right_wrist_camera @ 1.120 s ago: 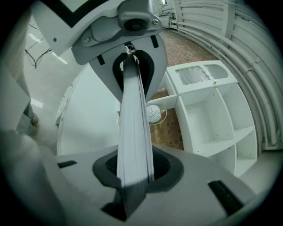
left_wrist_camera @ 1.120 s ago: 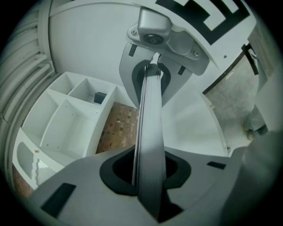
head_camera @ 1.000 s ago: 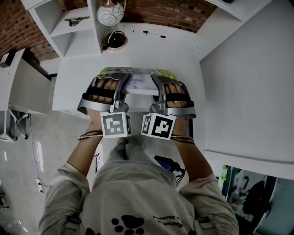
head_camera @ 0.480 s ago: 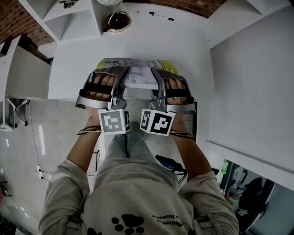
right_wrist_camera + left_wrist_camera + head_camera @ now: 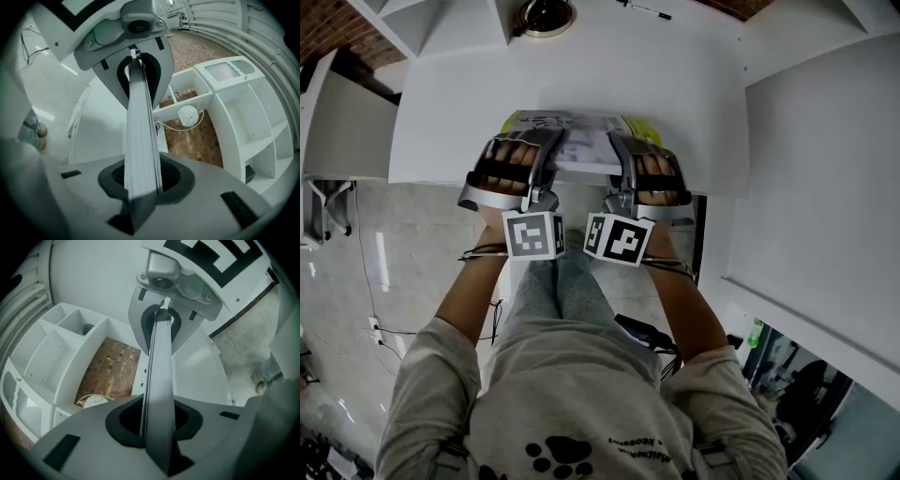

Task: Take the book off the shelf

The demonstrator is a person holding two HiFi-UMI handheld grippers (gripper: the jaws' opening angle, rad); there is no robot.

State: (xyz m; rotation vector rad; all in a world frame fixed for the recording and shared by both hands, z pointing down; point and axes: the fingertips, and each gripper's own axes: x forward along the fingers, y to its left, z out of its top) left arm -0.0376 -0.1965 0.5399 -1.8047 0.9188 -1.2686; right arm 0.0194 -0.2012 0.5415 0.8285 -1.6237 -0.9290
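The book (image 5: 581, 142), pale pages with yellow-green cover corners, lies flat over the near edge of the white desk (image 5: 694, 103). My left gripper (image 5: 546, 155) is shut on its left side and my right gripper (image 5: 622, 157) is shut on its right side. The left gripper view has the book (image 5: 158, 376) edge-on, running from my own jaws to the right gripper (image 5: 164, 301) opposite. In the right gripper view the page edges (image 5: 140, 140) run from my jaws to the left gripper (image 5: 136, 51). Whether the book touches the desk I cannot tell.
A white shelf unit (image 5: 441, 19) stands at the desk's far left, with a round lamp base (image 5: 546, 13) and a dark pen (image 5: 645, 9) beside it. A globe lamp (image 5: 190, 115) sits in front of a brick wall. A large white panel (image 5: 825, 187) is on the right; grey floor lies below.
Both grippers have come down together with the book held between them. The shelf and desk have slid up the head view, and the book now sits at the desk's near edge.
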